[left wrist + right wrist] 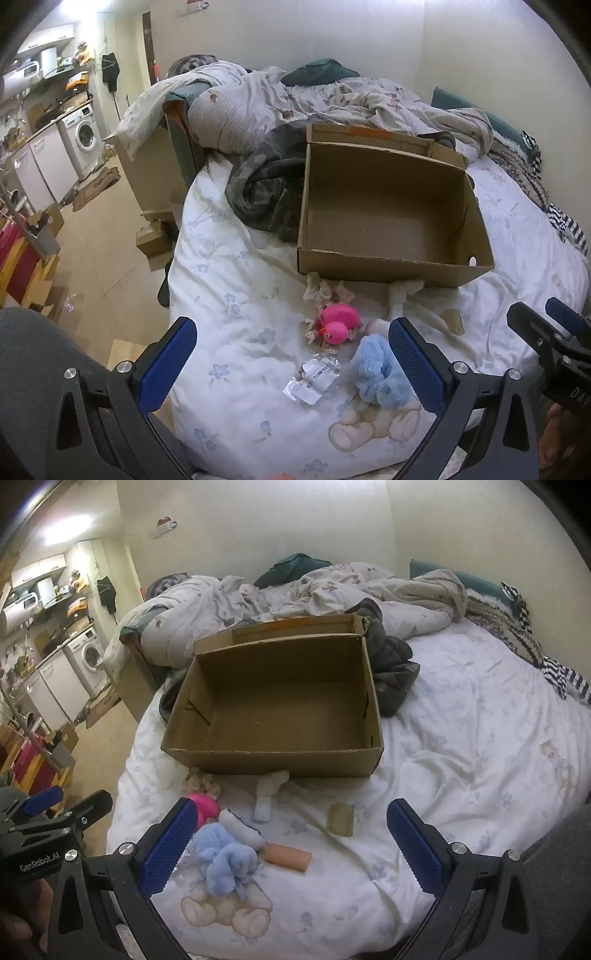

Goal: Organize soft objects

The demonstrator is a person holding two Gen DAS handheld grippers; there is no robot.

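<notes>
Since the cardboard box [273,701] sits empty behind the blue plush [225,860] and pink toy [340,321], both the left gripper [291,362] and right gripper [291,845] hang released, ready to load it

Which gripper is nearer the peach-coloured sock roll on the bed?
Right. The sock roll lies between the open right gripper's fingers; the left gripper hovers further left, over the plastic wrapper.
</notes>
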